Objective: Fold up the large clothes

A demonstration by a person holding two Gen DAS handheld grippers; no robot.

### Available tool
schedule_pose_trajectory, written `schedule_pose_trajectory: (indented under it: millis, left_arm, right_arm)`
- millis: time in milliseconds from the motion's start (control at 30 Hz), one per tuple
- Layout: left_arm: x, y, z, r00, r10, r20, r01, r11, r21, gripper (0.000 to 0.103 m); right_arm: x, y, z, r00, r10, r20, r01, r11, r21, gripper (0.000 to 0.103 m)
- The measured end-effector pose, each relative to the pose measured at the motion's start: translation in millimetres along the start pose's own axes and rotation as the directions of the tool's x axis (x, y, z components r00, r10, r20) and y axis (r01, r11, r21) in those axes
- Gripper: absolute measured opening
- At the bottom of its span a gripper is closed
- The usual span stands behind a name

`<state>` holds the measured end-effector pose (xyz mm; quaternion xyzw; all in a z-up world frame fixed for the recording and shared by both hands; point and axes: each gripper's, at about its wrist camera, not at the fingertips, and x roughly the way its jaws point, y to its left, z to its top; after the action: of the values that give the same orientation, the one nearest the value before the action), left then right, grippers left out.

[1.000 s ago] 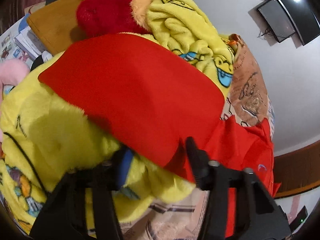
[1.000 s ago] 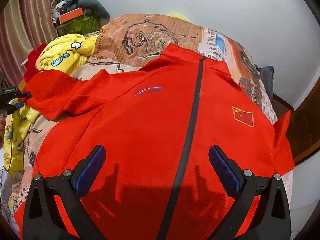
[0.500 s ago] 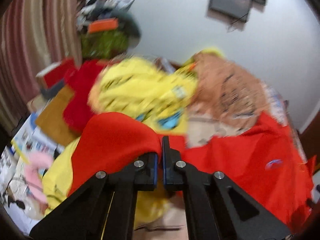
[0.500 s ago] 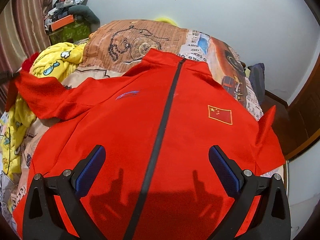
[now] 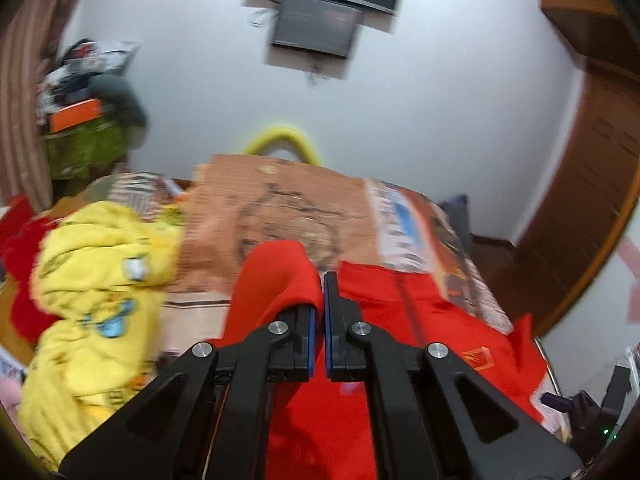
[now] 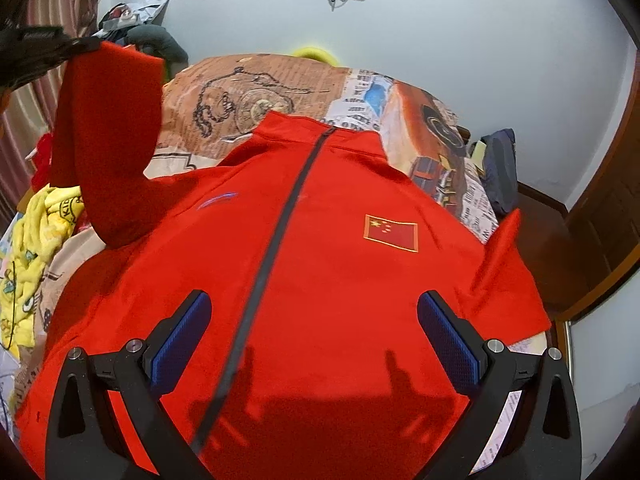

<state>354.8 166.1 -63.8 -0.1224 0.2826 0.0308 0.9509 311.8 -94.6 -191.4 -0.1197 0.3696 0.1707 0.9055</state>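
Observation:
A red zip jacket [image 6: 320, 280] lies front-up on the bed, collar at the far end, a flag patch [image 6: 391, 232] on its chest. Its left sleeve [image 6: 112, 140] is lifted high off the bed, and my left gripper [image 5: 321, 280] is shut on the sleeve's end [image 5: 280, 276]. In the right wrist view that gripper [image 6: 86, 46] shows at the top left, pinching the cuff. Above the jacket's lower front my right gripper [image 6: 314, 312] hangs open, nothing between its blue pads. The right sleeve [image 6: 504, 240] lies folded at the bed's right edge.
A patterned bedspread [image 6: 280, 88] covers the bed. Yellow fleece clothing [image 5: 92, 280] and red fabric [image 5: 20, 240] are heaped at the left. A cluttered shelf [image 5: 80, 120] stands by the curtain. A wooden door [image 5: 592, 200] is on the right, with a screen [image 5: 316, 24] on the wall.
My left gripper closed on the red sleeve's end, then rose and swung right, lifting the sleeve off the yellow heap. My right gripper drifted slightly over the jacket, still open.

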Motion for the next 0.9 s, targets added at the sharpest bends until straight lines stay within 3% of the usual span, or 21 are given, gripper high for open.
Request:
schedule_pose_trajectory:
  millis: [167,333,533,733,833,900]
  left_arm:
    - [35.7,-67.4,-19.4,0.992,-0.089,-0.087,0.095,0.993,0.067,0.002]
    - [72.7,-117.2,-57.3,0.967,-0.138,-0.216,0.164,0.981,0.107,0.002]
    - [106.6,-156.5,-114.4,0.902,-0.178,-0.392,0.248,0.960,0.134,0.002]
    - [118.9,-177.2,-159.2,0.835,-0.129,-0.534,0.277,0.939,0.206,0.004]
    - [111.9,-176.3,-168.5,0.810,-0.124,-0.573,0.300,0.927,0.224,0.018]
    - [101.9,-170.4,-166.7,0.809,-0.125,-0.574,0.304,0.925,0.228,0.043]
  right_arm:
    - [1.0,-22.1,-8.6,1.000,-0.018,-0.016,0.018,1.000,0.023,0.102]
    - [1.7,-41.2,-18.3,0.999,-0.032,-0.038,0.034,0.998,0.049,0.102]
    - [1.9,-55.8,-27.2,0.997,-0.049,-0.065,0.053,0.997,0.059,0.102]
    - [-0.9,-60.5,-29.6,0.995,-0.071,-0.073,0.074,0.996,0.044,0.102]
    - [-4.7,-59.7,-29.2,0.995,-0.076,-0.072,0.079,0.996,0.046,0.102]
    - [-6.3,-57.2,-27.0,0.994,-0.077,-0.071,0.080,0.996,0.041,0.102]
